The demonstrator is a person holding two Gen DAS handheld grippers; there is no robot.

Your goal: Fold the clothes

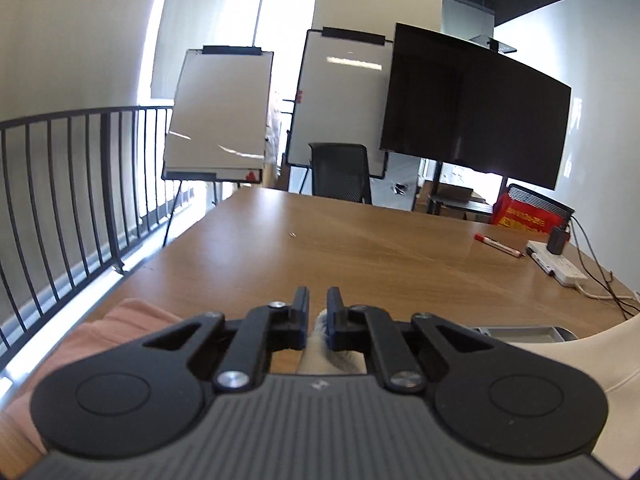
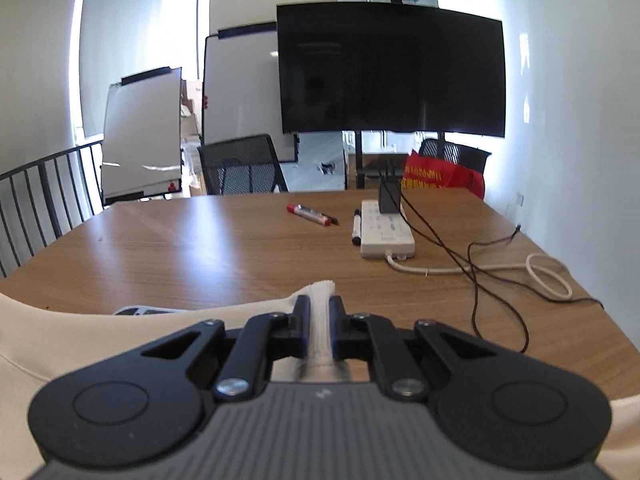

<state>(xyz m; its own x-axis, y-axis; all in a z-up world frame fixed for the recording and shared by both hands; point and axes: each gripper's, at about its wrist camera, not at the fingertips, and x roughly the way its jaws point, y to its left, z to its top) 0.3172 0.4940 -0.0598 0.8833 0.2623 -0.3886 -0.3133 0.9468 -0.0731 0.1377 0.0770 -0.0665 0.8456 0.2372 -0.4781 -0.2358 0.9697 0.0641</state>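
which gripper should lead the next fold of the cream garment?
Right, probably. The right gripper clamps a thick ribbed band of the cream garment that pokes past its tips; the left gripper pinches only a small bit.

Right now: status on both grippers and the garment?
Left gripper shut on cream garment. Right gripper shut on its ribbed edge. Pink cloth at left. Markers, power strip far off.

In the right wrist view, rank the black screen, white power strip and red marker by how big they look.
1. black screen
2. white power strip
3. red marker
The screen stands farther back, yet looks largest.
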